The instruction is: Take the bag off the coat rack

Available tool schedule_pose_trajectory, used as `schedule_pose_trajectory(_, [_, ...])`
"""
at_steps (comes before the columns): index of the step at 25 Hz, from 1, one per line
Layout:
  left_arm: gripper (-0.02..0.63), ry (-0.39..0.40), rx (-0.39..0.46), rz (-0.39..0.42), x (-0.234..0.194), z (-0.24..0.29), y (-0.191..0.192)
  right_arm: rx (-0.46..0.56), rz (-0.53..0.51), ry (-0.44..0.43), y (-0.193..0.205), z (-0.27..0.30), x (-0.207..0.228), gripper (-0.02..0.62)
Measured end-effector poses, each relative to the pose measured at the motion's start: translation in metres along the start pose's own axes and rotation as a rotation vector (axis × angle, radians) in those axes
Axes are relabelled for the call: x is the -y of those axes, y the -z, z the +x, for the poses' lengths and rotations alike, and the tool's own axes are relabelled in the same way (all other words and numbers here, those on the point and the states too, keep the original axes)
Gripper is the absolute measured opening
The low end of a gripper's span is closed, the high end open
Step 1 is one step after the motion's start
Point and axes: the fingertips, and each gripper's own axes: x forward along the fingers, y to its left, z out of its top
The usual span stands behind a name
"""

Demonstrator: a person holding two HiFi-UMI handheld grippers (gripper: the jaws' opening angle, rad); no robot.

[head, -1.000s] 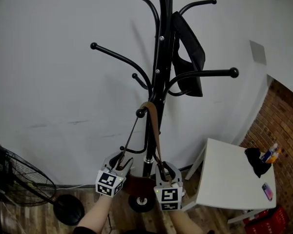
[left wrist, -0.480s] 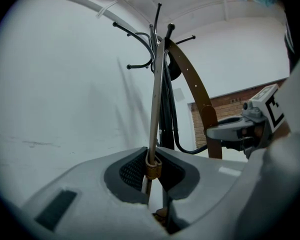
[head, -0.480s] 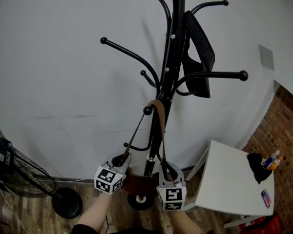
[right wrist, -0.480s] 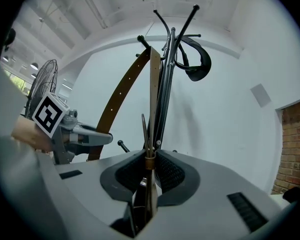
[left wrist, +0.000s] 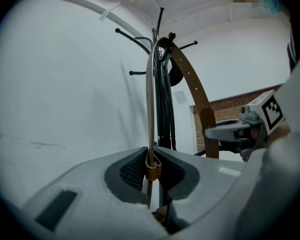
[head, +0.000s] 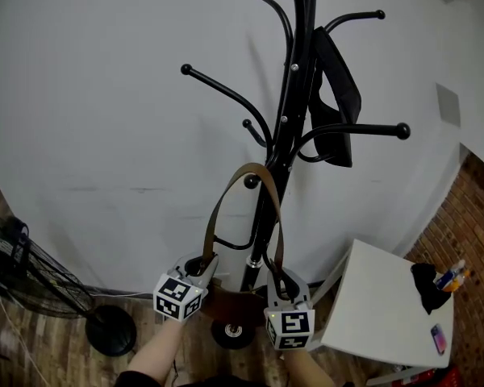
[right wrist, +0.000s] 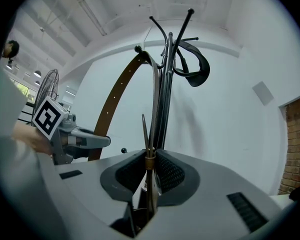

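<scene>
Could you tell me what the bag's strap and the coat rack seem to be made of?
The bag strap: probably leather or imitation, matte brown, with punched holes. The coat rack: likely metal tube, glossy black paint; thin curved arms carry highlights.

No word, number or brand can be read anywhere. The only printed marks are black-and-white square patterns on the marker cube [head: 178,298] of the left tool [head: 202,264] and on that of the right tool [head: 277,280]; they carry no letters.

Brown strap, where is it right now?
In the head view's centre, the strap arches over a low hook of the coat rack, ends held by the left gripper and right gripper.
</scene>
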Motion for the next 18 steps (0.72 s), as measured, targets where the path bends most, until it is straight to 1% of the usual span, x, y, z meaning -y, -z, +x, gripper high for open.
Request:
schedule_pose_trajectory(9, [0.029, -0.035, 0.013, 0.026, 0.008, -0.015, -0.02, 0.042, 0.015, -0.039, -0.019, -0.011, -0.001, 0.058])
schedule_pose_trajectory(18, [0.029, -0.103, 0.001, 0.023, 0.018, -0.038, -0.026, 0.062, 0.026, -0.123, -0.029, -0.023, -0.009, 0.058])
